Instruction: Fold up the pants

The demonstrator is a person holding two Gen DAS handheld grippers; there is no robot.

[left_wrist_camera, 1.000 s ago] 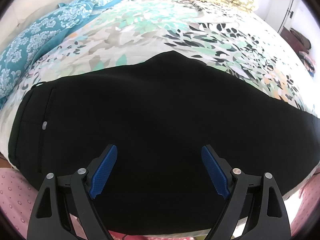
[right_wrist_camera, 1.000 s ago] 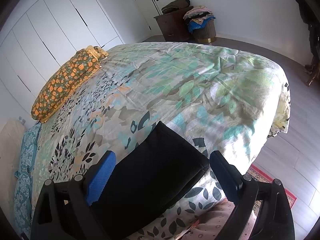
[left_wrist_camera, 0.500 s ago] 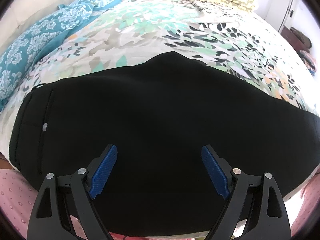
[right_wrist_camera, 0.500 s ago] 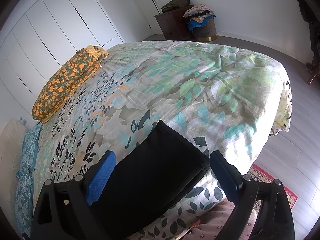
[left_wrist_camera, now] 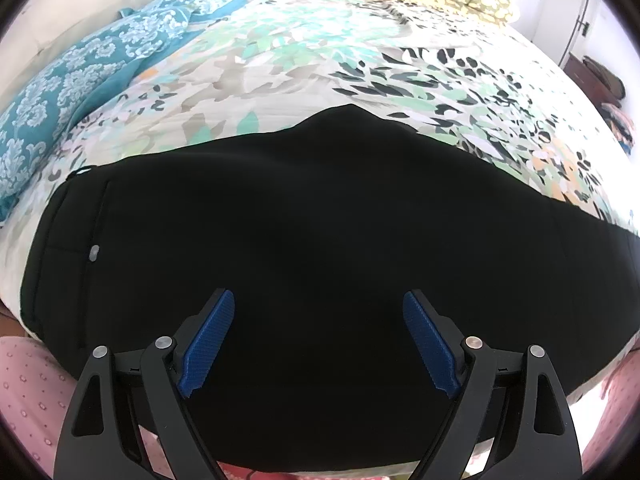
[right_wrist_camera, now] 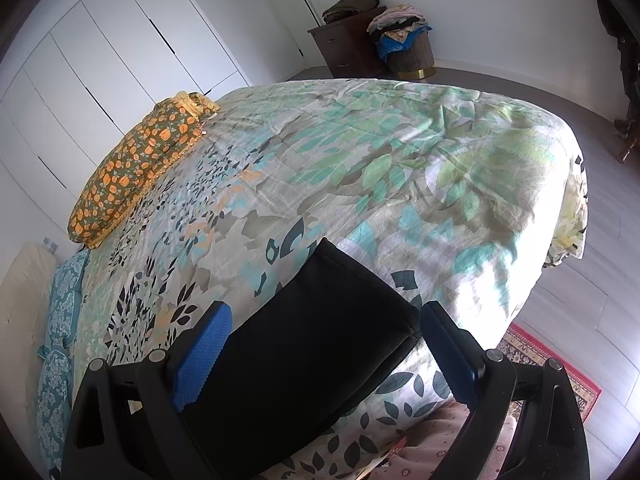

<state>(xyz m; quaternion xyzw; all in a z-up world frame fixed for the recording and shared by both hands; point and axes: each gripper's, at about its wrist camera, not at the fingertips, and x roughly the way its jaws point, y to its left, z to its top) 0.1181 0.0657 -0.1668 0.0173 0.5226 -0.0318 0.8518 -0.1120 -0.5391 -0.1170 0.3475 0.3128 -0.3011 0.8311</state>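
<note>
Black pants (left_wrist_camera: pixel 304 224) lie flat across the near edge of a bed with a leaf-print cover (left_wrist_camera: pixel 304 60). Their waistband with a small grey button (left_wrist_camera: pixel 94 253) is at the left of the left wrist view. My left gripper (left_wrist_camera: pixel 318 306) hovers open above the middle of the pants, its blue pads (left_wrist_camera: pixel 208 340) wide apart and gripping nothing. In the right wrist view the leg end of the pants (right_wrist_camera: pixel 320 332) lies near the bed's side. My right gripper (right_wrist_camera: pixel 324 328) hangs open over that end, pads (right_wrist_camera: pixel 204 352) clear of the cloth.
An orange-flowered pillow (right_wrist_camera: pixel 140 168) and teal patterned pillows (left_wrist_camera: pixel 80 76) lie at the head of the bed. Beyond the bed stand white wardrobe doors (right_wrist_camera: pixel 120 52), a dark dresser (right_wrist_camera: pixel 340 44) and a full laundry basket (right_wrist_camera: pixel 408 48). A red rug (right_wrist_camera: pixel 556 372) lies on the floor.
</note>
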